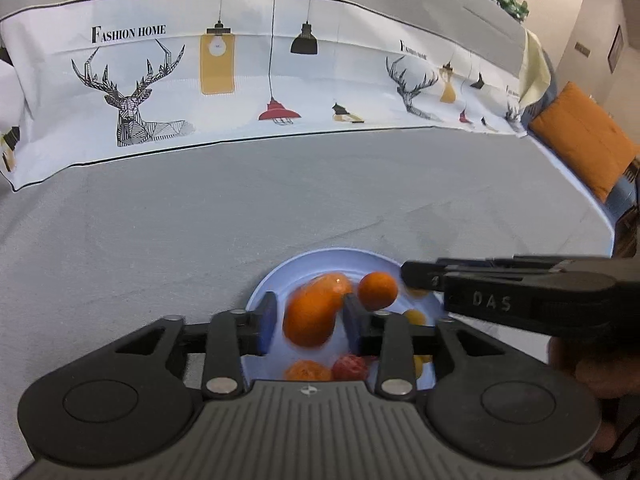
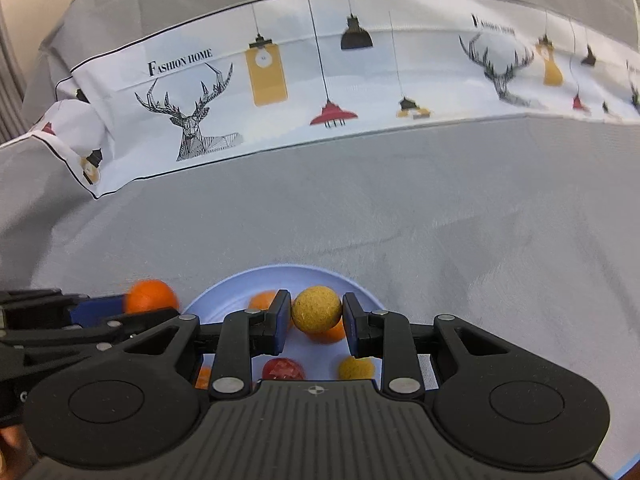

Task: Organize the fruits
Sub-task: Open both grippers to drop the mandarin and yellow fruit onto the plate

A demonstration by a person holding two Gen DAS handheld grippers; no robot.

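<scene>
A light blue plate [image 1: 280,276] lies on the grey cloth and holds several small fruits. In the left wrist view my left gripper [image 1: 308,320] has its jaws apart around a blurred orange fruit [image 1: 312,312] above the plate; whether they touch it is unclear. A round orange fruit [image 1: 377,290], a red fruit [image 1: 350,367] and yellow fruits [image 1: 414,316] lie in the plate. In the right wrist view my right gripper [image 2: 316,318] is shut on a yellow ball fruit [image 2: 316,309] over the plate [image 2: 224,300]. The left gripper's orange fruit [image 2: 150,296] shows at left.
A white printed cloth with deer and lamps [image 1: 240,80] runs along the back of the grey surface. An orange cushion [image 1: 580,140] lies at the far right. The right gripper's body [image 1: 520,296] crosses the right side of the plate.
</scene>
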